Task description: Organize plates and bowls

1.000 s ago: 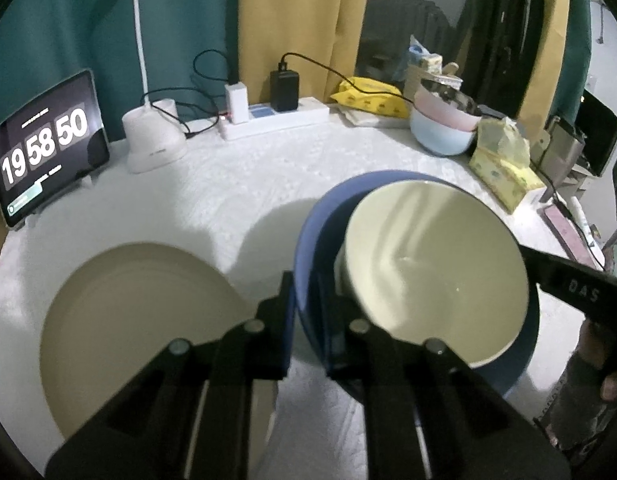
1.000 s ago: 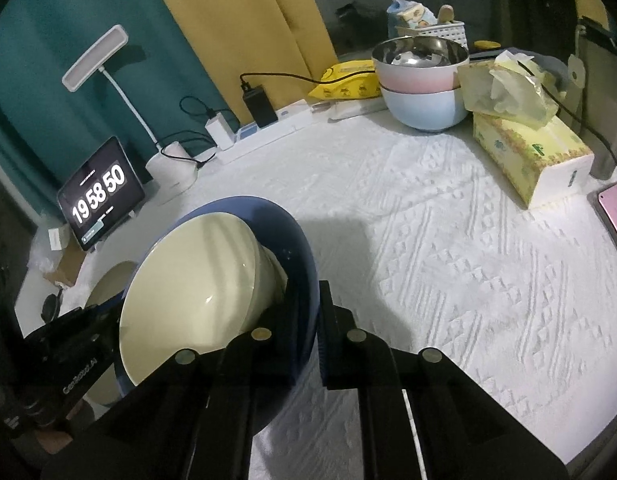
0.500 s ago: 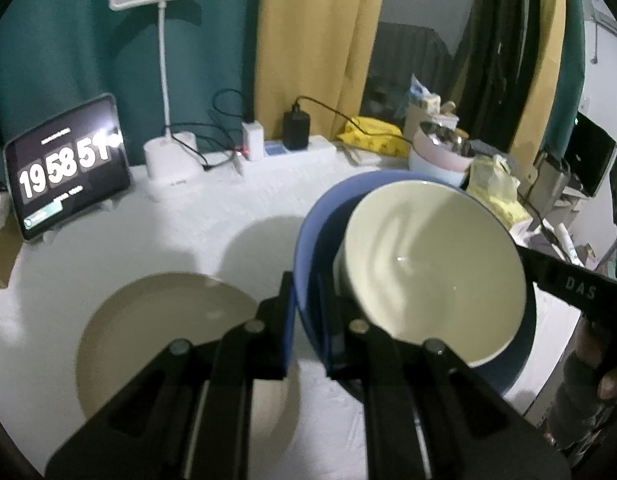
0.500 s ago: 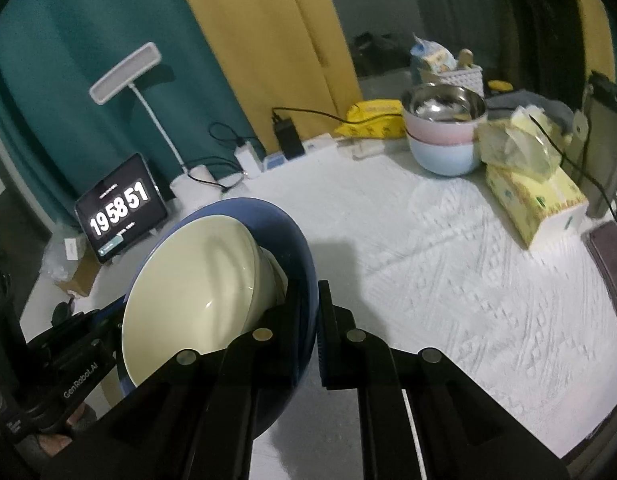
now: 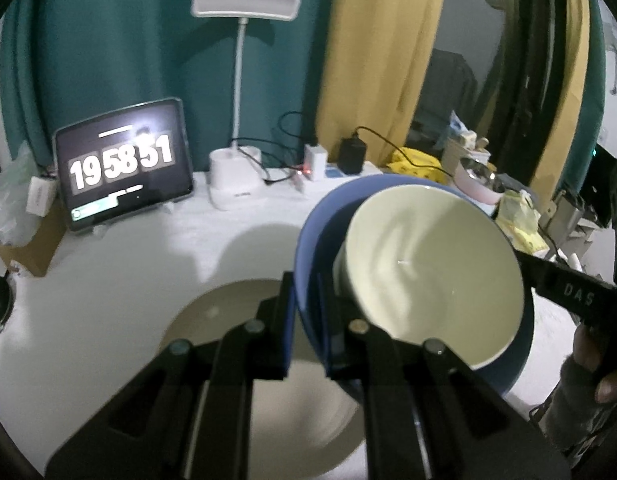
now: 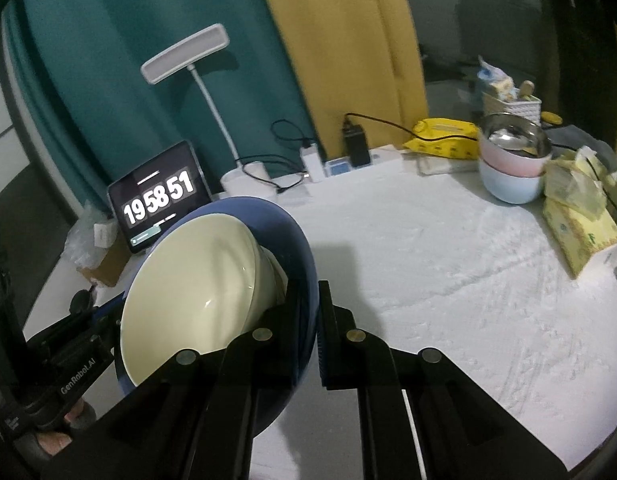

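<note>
Both my claws – left gripper (image 5: 306,320), right gripper (image 6: 318,334) – clench opposite rims of the blue bowl (image 5: 308,232), cream bowl (image 5: 428,272) nested inside, mid-frame above the table; beige plate (image 5: 228,320), lower left, remains unstacked.

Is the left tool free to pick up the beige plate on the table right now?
Probably not: the left tool is shut on the blue bowl, though the beige plate lies uncovered just below.
</note>
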### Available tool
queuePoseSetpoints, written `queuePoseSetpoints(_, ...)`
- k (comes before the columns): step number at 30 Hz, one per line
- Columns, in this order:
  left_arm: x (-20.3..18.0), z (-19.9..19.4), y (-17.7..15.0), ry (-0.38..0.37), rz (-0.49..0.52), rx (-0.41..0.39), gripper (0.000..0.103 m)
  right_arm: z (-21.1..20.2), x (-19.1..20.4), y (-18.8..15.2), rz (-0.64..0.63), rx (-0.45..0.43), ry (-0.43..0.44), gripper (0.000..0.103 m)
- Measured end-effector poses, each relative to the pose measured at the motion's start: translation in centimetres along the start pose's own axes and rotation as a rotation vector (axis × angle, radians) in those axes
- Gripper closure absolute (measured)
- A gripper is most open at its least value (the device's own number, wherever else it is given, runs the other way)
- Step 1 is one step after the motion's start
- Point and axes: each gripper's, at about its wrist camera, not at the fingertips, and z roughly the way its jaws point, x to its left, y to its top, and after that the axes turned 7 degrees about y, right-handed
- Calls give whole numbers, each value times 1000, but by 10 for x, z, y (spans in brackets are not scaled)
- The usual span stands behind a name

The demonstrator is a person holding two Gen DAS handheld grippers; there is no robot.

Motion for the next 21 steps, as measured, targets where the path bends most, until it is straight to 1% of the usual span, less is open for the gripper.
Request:
queuePoseSetpoints(9, 39, -5, -7, 35, -49, -3, 94, 25, 30, -3, -34, 32, 32, 95)
queuePoseSetpoints(15, 63, -1, -13, 63, -77, 14, 94, 50, 47, -8, -51, 75, 47, 95)
queuePoseSetpoints(21, 81, 5, -20, 82, -94, 32, 94, 70, 55, -13, -55, 119, 50, 95)
